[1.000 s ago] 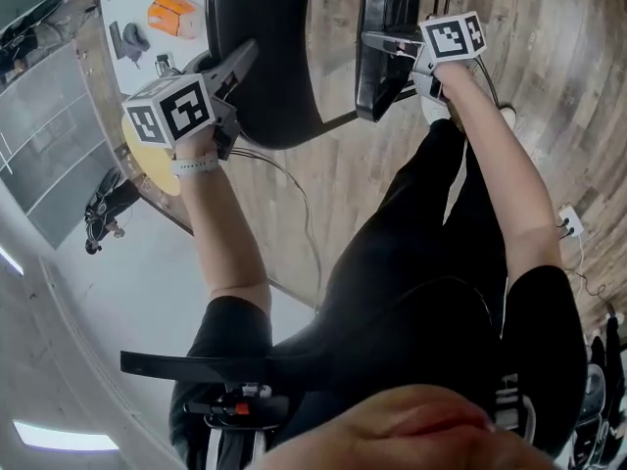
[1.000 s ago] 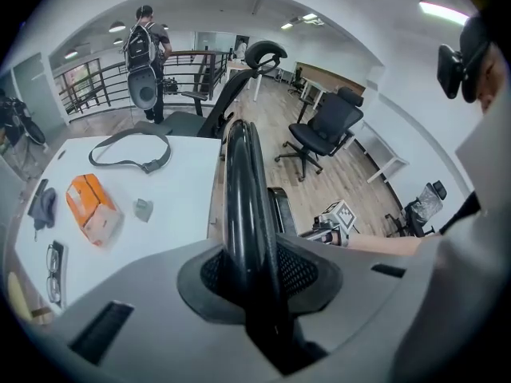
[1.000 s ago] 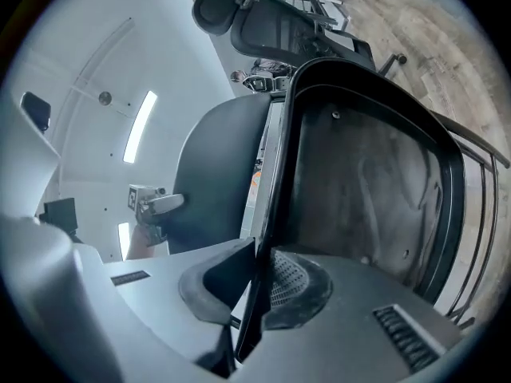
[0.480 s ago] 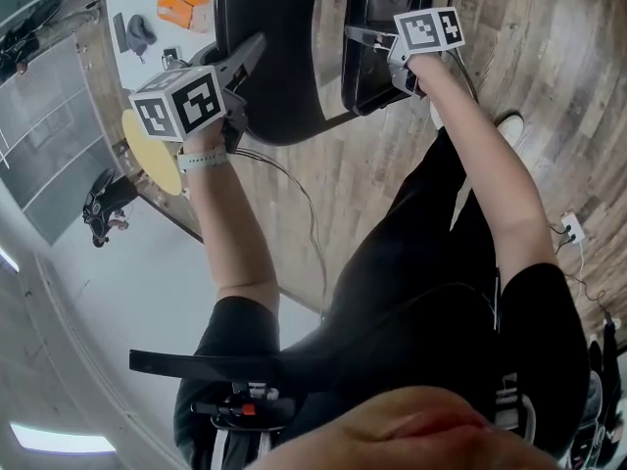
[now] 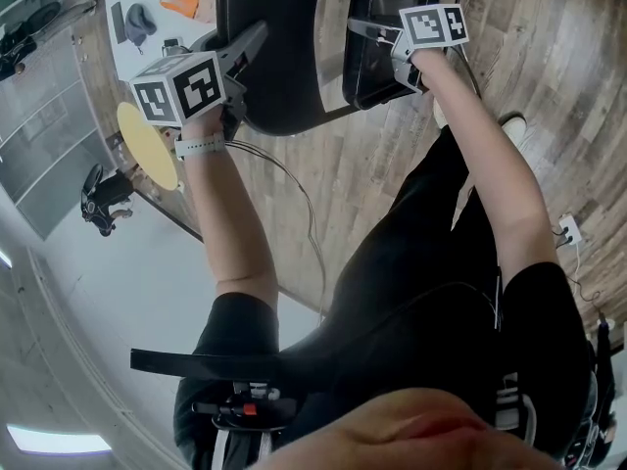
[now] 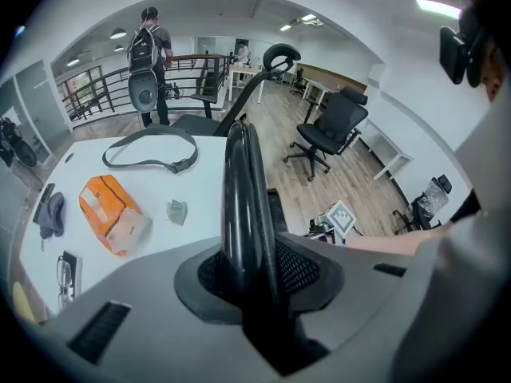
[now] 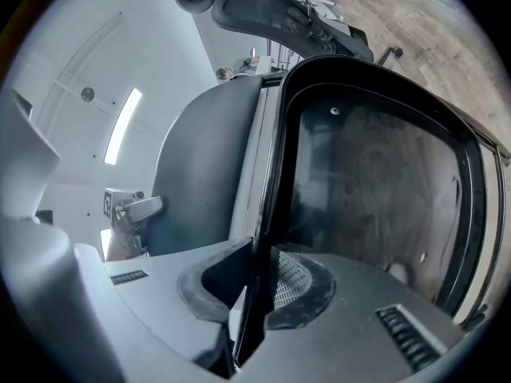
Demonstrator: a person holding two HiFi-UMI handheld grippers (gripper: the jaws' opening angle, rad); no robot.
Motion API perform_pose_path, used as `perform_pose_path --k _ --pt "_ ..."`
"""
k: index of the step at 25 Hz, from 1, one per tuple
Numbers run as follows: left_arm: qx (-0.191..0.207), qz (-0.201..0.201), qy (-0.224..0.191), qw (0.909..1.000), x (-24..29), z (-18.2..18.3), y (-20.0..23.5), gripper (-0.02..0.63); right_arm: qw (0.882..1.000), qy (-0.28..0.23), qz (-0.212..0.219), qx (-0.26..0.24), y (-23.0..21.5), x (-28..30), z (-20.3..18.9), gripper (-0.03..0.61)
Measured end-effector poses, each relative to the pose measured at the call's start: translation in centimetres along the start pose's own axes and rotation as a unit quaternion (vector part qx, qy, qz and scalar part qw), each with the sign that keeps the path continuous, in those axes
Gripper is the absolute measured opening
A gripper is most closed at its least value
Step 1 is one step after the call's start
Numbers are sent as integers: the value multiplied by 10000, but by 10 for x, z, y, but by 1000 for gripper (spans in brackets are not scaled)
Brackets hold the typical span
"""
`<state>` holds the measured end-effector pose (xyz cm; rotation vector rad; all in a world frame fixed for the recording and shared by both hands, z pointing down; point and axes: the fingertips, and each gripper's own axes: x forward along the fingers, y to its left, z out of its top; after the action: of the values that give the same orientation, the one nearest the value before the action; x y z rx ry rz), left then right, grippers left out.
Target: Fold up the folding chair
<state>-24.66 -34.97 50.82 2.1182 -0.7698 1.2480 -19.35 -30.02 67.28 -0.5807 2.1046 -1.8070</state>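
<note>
The black folding chair stands on the wood floor, with its rounded backrest [image 5: 279, 57] on the left and its seat panel [image 5: 380, 67] on the right, close together. My left gripper [image 5: 245, 52] grips the backrest's rim [image 6: 243, 190], which fills the gap between its pads [image 6: 299, 266]. Its jaws have just been opening a little, and the rim is still between them. My right gripper [image 5: 364, 35] is shut on the seat's thin edge [image 7: 267, 214]. The seat's underside [image 7: 375, 190] fills the right gripper view, where my left gripper [image 7: 140, 207] shows small beside the backrest [image 7: 204, 174].
A white table [image 6: 200, 190] behind the chair carries an orange pack [image 6: 112, 214], a grey strap [image 6: 152, 146] and small items. A yellow disc [image 5: 147, 145] and a thin cable [image 5: 294, 184] lie below my left arm. An office chair [image 6: 331, 126] and a person with a backpack [image 6: 148, 50] are farther off.
My right gripper has carried the seat leftwards, closer to the backrest. My left gripper and the backrest have shifted slightly up and right in the head view.
</note>
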Motion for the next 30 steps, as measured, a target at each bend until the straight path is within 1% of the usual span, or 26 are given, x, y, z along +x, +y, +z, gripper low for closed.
perform_pose_path --k 3,4,5,6,8,9,11,12,14,15,16,17,18,19,21,22,24,26,27,28,30 --pt "3 13 -80 10000 -1 2 -2 111 9998 59 -48 -169 2 0 -1 35" --pt "29 84 -136 9999 -2 2 -1 129 9997 54 -76 -224 1 0 0 35" --pt "56 181 -212 9996 -5 3 2 162 9996 25 -104 -249 0 -1 1 35" --pt "64 284 -309 9991 -10 4 6 187 9996 -14 -133 -255 0 -1 2 46" --pt "29 505 -591 9970 -26 6 13 224 9994 -76 -192 -285 -2 -5 3 105" --pt "16 639 -796 9948 -36 9 14 234 9992 -98 -212 -336 -2 -9 3 128" --pt "68 1020 -1311 9861 -58 14 14 235 9980 -167 -245 -560 -2 -26 5 167" --pt "135 1257 -1575 9794 -70 14 12 235 9966 -246 -304 -731 -3 -38 7 170" --pt "266 1706 -2086 9626 -96 12 6 235 9904 -528 -495 -1181 -2 -67 14 170" --pt "293 1853 -2343 9539 -109 9 0 235 9851 -701 -572 -1466 4 -83 19 170" --pt "292 1901 -2580 9468 -120 6 -10 235 9784 -858 -629 -1772 13 -99 23 170" --pt "275 1830 -2777 9427 -128 2 -24 235 9711 -973 -691 -2067 25 -115 24 170" --pt "257 1655 -2923 9415 -132 -4 -43 233 9638 -1035 -765 -2336 38 -131 22 170" --pt "255 1429 -3015 9423 -134 -10 -64 233 9566 -1045 -841 -2588 52 -146 17 170" --pt "361 1041 -3088 9447 -133 -25 -109 233 9405 -956 -942 -3120 86 -173 3 170" --pt "450 910 -3119 9447 -131 -32 -130 233 9301 -882 -950 -3437 106 -185 -3 170" --pt "567 612 -3261 9417 -129 -39 -174 232 9030 -687 -913 -4142 149 -207 -12 170" --pt "568 264 -3443 9368 -135 -43 -215 232 8757 -457 -831 -4734 196 -226 -29 170" --pt "562 125 -3513 9345 -142 -46 -233 232 8655 -356 -773 -4937 219 -233 -40 170" --pt "558 5 -3569 9325 -149 -49 -249 232 8577 -281 -722 -5082 242 -240 -52 170" --pt "557 -225 -3654 9289 -162 -55 -279 232 8465 -206 -660 -5278 283 -254 -70 170"
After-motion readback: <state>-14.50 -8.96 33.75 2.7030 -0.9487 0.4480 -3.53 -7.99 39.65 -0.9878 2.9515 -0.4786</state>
